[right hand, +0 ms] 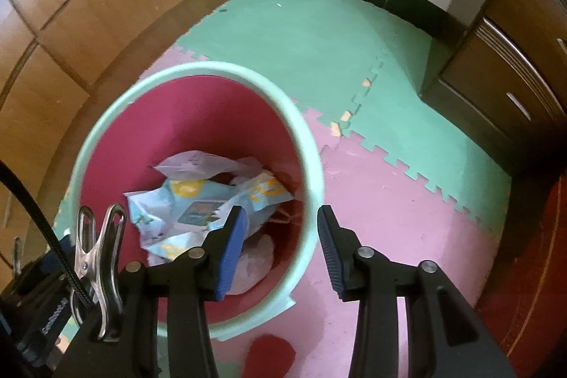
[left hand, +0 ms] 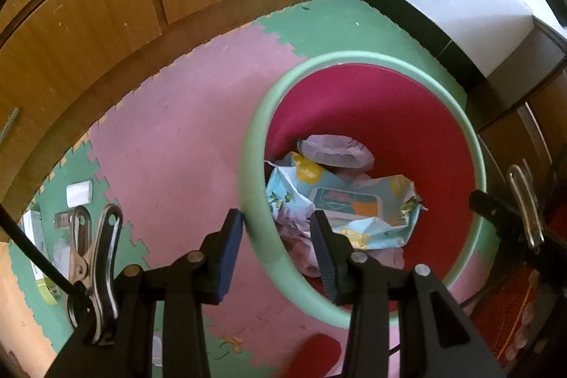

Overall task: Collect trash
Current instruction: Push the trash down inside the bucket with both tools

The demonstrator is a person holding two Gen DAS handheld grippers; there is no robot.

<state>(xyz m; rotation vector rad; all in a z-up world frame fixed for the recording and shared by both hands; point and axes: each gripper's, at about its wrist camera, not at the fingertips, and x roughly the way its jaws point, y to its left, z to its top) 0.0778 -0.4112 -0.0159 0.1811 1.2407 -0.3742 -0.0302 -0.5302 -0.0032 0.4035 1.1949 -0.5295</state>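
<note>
Red bin (left hand: 407, 101), mint rim, crumpled wrappers (left hand: 354, 201) inside; both fingers apart, empty.

I'm seeing a round plastic bin (left hand: 361, 59) showing a mint-green rim and crimson inside; a crumpled light-blue wipes packet (left hand: 354, 204) with yellow-orange patches is lying there; pink-and-green interlocking foam mats (right hand: 389, 201) are spreading toward twelve o'clock.

The floor (left hand: 184, 116) is covered with pink and green foam mats. A red bin (left hand: 365, 101) with a green rim is stood on the mats. Small white bits (left hand: 79, 193) are scattered left of the bin.
</note>
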